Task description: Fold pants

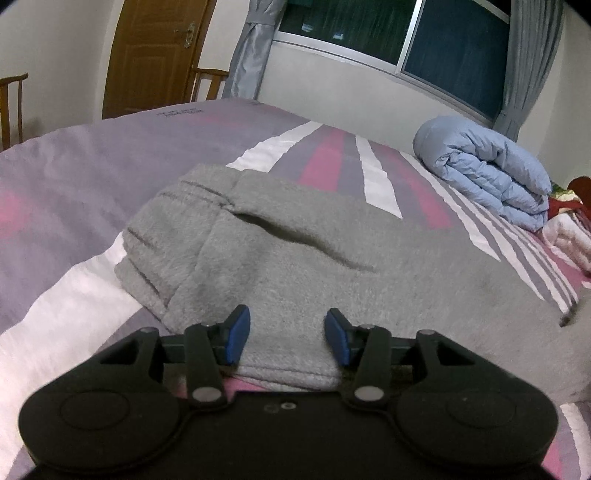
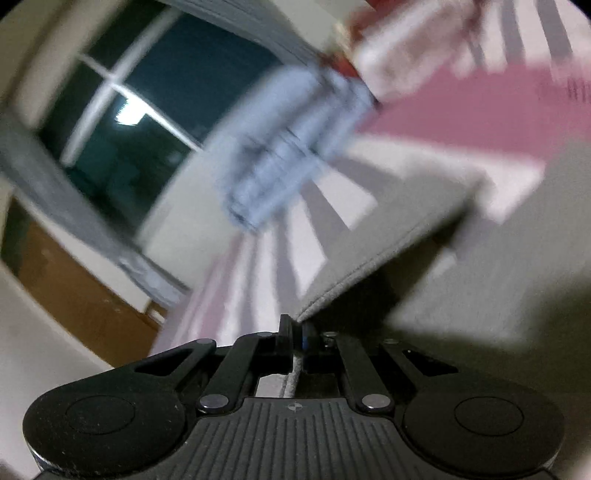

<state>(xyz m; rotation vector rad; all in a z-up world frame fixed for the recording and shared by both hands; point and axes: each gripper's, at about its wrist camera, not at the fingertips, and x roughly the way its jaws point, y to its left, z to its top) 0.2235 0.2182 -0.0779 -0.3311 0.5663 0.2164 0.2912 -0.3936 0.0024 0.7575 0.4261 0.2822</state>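
Grey fleece pants (image 1: 295, 258) lie on the striped bed, waistband at the left, a pocket slit across the middle. My left gripper (image 1: 287, 334) is open, its blue-padded fingers (image 1: 238, 334) spread over the near edge of the pants, holding nothing. In the right wrist view, which is blurred by motion, my right gripper (image 2: 297, 334) is shut on a hemmed edge of the grey pants (image 2: 388, 243) and holds that part lifted above the bed.
The bed cover (image 1: 92, 177) has purple, pink and white stripes. A rolled light-blue quilt (image 1: 487, 170) lies at the far right, also in the right wrist view (image 2: 288, 147). A window (image 1: 406, 33), curtains, a wooden door (image 1: 155, 51) and chairs stand behind.
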